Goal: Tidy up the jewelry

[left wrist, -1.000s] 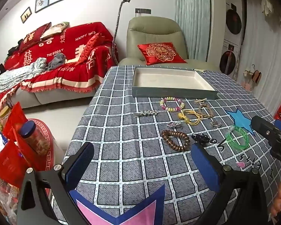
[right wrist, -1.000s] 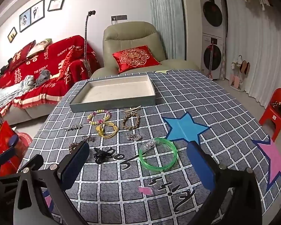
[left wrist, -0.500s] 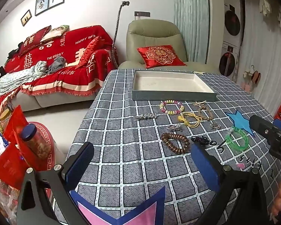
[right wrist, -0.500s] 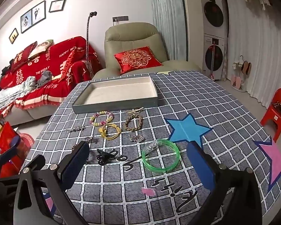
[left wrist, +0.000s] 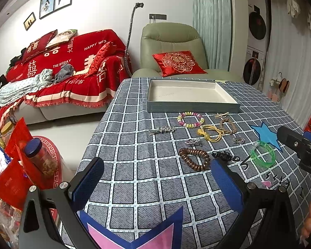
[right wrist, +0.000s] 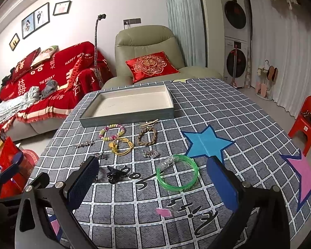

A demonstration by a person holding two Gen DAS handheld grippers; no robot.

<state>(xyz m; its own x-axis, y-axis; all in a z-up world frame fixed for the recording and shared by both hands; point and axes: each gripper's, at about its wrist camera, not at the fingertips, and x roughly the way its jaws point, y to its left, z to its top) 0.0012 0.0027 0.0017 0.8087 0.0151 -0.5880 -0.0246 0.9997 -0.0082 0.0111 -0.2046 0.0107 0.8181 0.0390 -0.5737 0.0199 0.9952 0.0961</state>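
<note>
Left hand-held gripper point(left wrist: 157, 178): spread wide, holding nothing, above the near bench.
Right hand-held gripper point(right wrist: 153, 178): spread wide, holding nothing, with the green bangle point(right wrist: 177, 172) between its blue pads point(right wrist: 222, 183).
Tray point(right wrist: 126, 115): far side of the checked bench point(right wrist: 228, 112).
Jewelry: pastel bead bracelet point(right wrist: 112, 132), yellow hair tie point(right wrist: 120, 145), braided bracelet point(right wrist: 147, 136) and black clip point(right wrist: 114, 174) lie loose near the tray; brown bead bracelet point(left wrist: 194, 159) lies left of the clip.

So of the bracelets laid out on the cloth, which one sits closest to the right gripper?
The translucent green bangle. It lies just ahead of the right gripper, between its open fingers, while the brown bead bracelet, pastel bead bracelet and braided one lie farther off.
</note>
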